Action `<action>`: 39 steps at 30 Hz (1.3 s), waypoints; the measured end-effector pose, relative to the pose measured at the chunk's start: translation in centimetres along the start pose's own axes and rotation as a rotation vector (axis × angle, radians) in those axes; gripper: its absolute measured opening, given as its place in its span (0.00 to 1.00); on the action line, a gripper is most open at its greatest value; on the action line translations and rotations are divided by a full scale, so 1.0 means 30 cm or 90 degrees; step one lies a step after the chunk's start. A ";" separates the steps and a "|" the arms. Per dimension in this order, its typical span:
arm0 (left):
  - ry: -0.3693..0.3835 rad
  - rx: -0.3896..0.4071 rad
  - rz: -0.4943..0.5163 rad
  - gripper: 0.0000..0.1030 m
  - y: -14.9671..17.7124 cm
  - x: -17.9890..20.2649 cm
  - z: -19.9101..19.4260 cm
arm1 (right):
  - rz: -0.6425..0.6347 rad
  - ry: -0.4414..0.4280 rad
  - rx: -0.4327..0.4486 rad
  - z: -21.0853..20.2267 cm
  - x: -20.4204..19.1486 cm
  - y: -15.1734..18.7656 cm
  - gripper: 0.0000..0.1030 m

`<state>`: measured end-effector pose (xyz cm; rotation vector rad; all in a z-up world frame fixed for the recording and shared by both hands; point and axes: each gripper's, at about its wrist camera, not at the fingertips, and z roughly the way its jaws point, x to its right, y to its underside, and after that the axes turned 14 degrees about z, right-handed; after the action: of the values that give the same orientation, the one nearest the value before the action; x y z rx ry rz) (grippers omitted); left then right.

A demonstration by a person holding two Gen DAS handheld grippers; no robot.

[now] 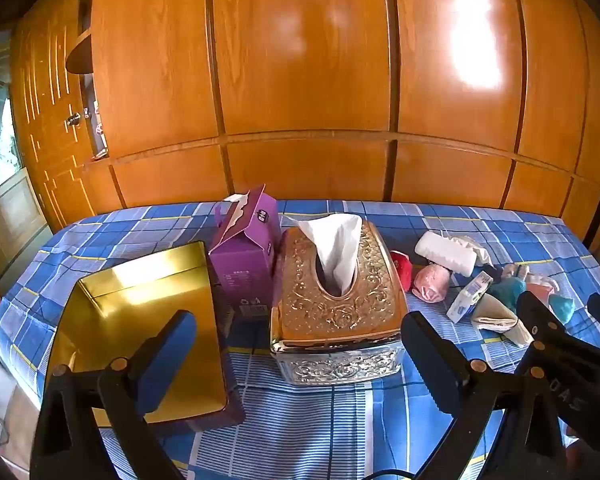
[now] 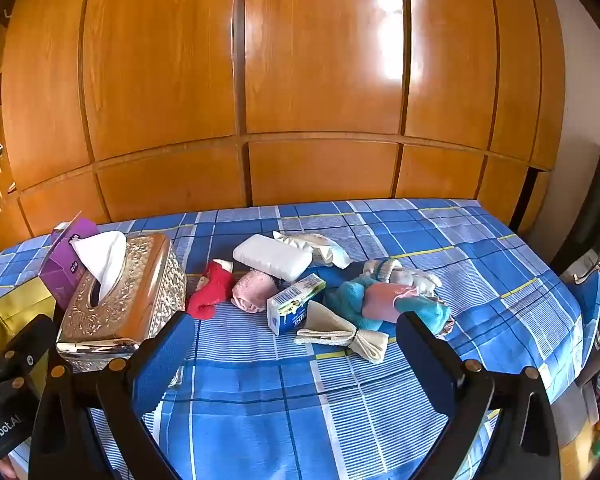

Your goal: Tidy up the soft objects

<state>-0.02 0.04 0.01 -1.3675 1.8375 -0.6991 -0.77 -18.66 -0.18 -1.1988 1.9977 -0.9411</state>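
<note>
Soft things lie in a heap on the blue checked cloth: a red sock [image 2: 211, 293], a pink rolled cloth [image 2: 253, 290], a white tissue pack [image 2: 273, 256], a teal and pink bundle [image 2: 384, 302] and a cream tied cloth [image 2: 342, 332]. A small blue and white carton [image 2: 294, 307] lies among them. My right gripper [image 2: 296, 354] hangs open just in front of the heap, nothing between its fingers. My left gripper [image 1: 300, 354] is open too, in front of the ornate metal tissue box [image 1: 336, 304]. An open gold box [image 1: 144, 320] sits behind its left finger.
A purple tissue carton [image 1: 246, 258] stands between the gold box and the metal tissue box. Wooden wardrobe doors [image 2: 320, 80] rise right behind the table. A dark chair [image 2: 592, 216] stands at the table's right end. The right gripper's body [image 1: 560, 344] shows in the left wrist view.
</note>
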 end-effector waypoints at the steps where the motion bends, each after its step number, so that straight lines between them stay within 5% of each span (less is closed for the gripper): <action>1: 0.001 0.000 0.000 0.99 0.000 -0.001 0.000 | 0.000 0.000 0.000 0.000 0.000 0.000 0.99; 39: 0.003 -0.005 0.000 1.00 -0.003 0.015 -0.013 | 0.008 0.002 -0.003 0.004 0.016 -0.003 0.99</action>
<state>-0.36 -0.41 0.22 -1.3714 1.8462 -0.6960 -0.83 -19.15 -0.25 -1.1861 2.0087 -0.9327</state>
